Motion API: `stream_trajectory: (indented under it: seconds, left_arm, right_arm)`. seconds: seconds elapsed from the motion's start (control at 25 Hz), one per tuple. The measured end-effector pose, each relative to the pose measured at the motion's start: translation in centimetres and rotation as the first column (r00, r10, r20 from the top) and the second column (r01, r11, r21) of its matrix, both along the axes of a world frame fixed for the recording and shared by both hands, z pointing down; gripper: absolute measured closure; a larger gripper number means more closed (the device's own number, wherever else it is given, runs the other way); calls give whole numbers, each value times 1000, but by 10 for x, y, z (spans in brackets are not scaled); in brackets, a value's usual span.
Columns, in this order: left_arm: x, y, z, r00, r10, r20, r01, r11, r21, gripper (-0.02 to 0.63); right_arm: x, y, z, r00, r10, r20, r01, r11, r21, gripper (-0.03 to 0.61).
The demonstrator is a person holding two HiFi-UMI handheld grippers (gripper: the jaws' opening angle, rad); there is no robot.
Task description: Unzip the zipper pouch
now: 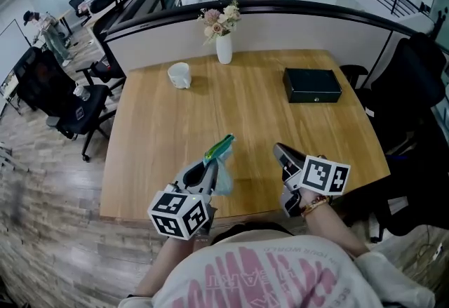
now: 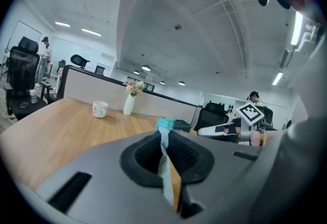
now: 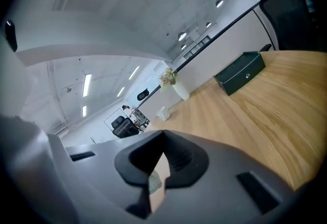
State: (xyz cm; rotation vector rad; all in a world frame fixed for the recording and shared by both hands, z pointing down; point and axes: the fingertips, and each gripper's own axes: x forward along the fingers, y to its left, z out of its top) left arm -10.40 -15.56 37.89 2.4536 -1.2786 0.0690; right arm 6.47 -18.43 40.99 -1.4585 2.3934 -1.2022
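Pale wood stretches out ahead of me: a broad desk (image 1: 245,106) backed by a curved low partition (image 1: 295,22), with office chairs and plank flooring off to the left. Along the far side stand a white mug (image 1: 179,75), a white vase (image 1: 224,48) of pale flowers and, toward the right, a dark box (image 1: 312,85) lying flat, all well apart from one another and from me. Both my tools hover over the near edge. My left gripper (image 1: 210,170) has its jaws pressed together on the pouch (image 1: 220,151). From the left gripper view, the thin sheet runs straight down the slot between the pads, and its teal end pokes out just past the tips. From the head view, that green-teal end points up and away toward the middle of the desk, while a translucent part hangs at the jaws' right side, clear of the wood. I cannot tell whether its zipper is open or closed. My right gripper (image 1: 283,152) sits just to the right of the pouch, not touching it. Its jaws meet at the tips with nothing gripped between them, and only bare desk shows through the slit behind them.
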Motion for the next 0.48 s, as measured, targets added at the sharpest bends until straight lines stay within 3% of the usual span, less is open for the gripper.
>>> stream_trajectory:
  seconds: [0.12,0.32,0.48]
  left_arm:
    - [-12,5,2,1000,3,-3,-3,1000,10,601]
    - [-25,14,2,999,16,-35,-15,999,32,600]
    - [-29,22,1,998,28,-61,-26,999,34,601]
  right_arm:
    - [-4,10,-6,1000,27,0,-27,999,44,583]
    - [-10,31,2,989,43,-139,-30,995,93,583]
    - [-15,44,12,982,32,-188,-17,997,78,583]
